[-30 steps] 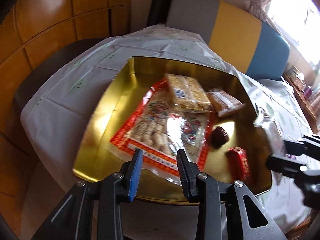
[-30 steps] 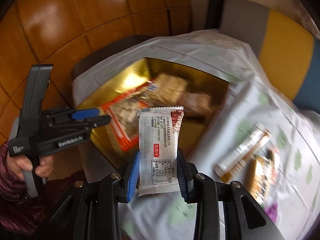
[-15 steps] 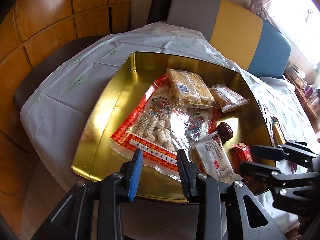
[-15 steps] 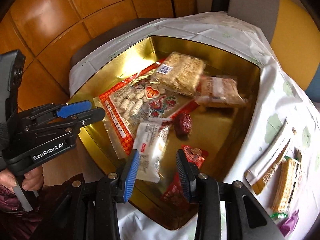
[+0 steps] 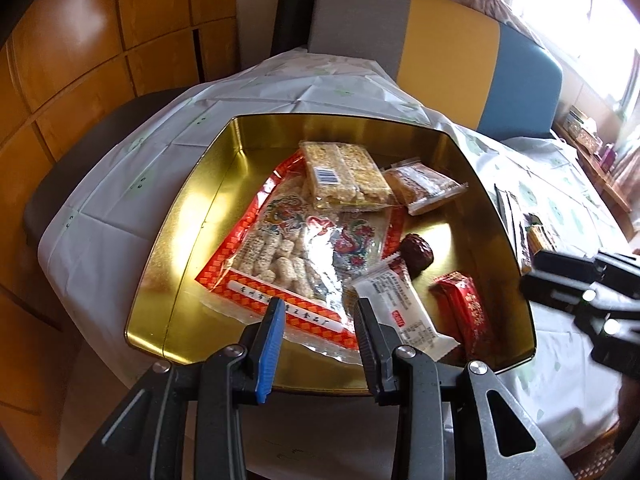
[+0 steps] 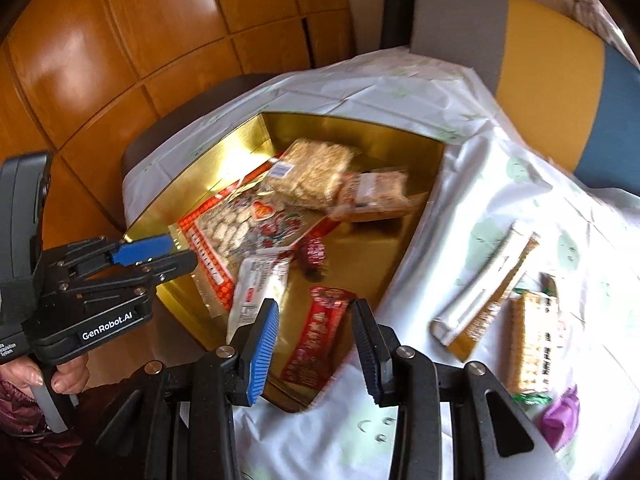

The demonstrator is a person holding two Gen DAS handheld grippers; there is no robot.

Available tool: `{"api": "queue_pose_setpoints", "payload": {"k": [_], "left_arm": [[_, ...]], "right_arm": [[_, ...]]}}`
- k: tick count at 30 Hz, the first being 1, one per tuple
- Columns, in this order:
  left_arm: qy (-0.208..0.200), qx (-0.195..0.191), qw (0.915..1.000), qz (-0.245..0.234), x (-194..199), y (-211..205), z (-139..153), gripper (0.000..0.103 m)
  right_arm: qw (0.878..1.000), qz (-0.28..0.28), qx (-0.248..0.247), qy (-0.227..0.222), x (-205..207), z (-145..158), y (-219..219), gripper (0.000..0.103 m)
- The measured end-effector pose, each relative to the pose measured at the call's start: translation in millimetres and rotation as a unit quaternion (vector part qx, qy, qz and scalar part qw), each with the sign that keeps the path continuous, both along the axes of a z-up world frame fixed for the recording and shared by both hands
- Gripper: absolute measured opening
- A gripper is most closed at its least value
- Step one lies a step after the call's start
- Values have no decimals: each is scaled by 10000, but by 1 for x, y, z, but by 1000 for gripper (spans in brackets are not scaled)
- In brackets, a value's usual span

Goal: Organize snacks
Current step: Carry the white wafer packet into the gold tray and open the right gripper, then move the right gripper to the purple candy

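Six snacks already lay in the gold tin (image 5: 168, 264), the white packet (image 5: 400, 304) nearest its front. The right gripper (image 6: 316, 344) and left gripper (image 5: 320, 340) hung part-open, empty. Several more packets (image 6: 484, 296) waited on the worktop (image 6: 472, 184).

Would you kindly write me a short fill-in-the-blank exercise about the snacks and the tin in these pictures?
1. The snacks are gathered in a ____-coloured tin.
2. The white packet lies ____ the tin.
3. The wafer pack lies on the ____, outside the tin.
4. The right gripper holds ____.

Missing words: gold; inside; tablecloth; nothing
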State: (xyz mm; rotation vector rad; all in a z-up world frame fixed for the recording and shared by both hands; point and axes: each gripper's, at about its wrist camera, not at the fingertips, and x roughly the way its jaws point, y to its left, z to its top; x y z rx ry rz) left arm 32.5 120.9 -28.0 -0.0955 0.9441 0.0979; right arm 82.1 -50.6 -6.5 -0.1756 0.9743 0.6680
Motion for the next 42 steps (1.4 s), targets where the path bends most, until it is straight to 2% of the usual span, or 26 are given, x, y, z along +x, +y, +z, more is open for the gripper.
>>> {"api": "queue_pose_setpoints", "payload": {"k": [6,15,23,27,31,33,36,42], "left_arm": [[-15,69,9999,-145,-1,-10,2,36],[-7,168,9992,-353,-1,-26,3,36],[-17,312,9980,-547,0,-42,5,36],[-16,392,9971,-657,2,-52,6,36],[-9,485,9957,-793,4,-64,8,36],[-5,526,9948,-873,5,-71,9,36],[13,571,9934,-997,7,-82,9,36],[-9,651,9897,-1273,12,-104,11,36]], "right_arm": [[9991,-371,36,-207,1,12,-35,38],[9939,-1024,-226,-325,9,16,-103,38],[9846,-1614,-530,-403,15,17,-165,38],[9763,-2021,-657,-419,23,11,-197,38],[9660,-2541,-429,-182,32,-3,-228,38],[9603,-2748,-476,-75,36,-6,-236,38],[9563,-2906,-324,86,41,-7,-245,38],[9506,-3045,-526,280,43,-16,-249,38]]}}
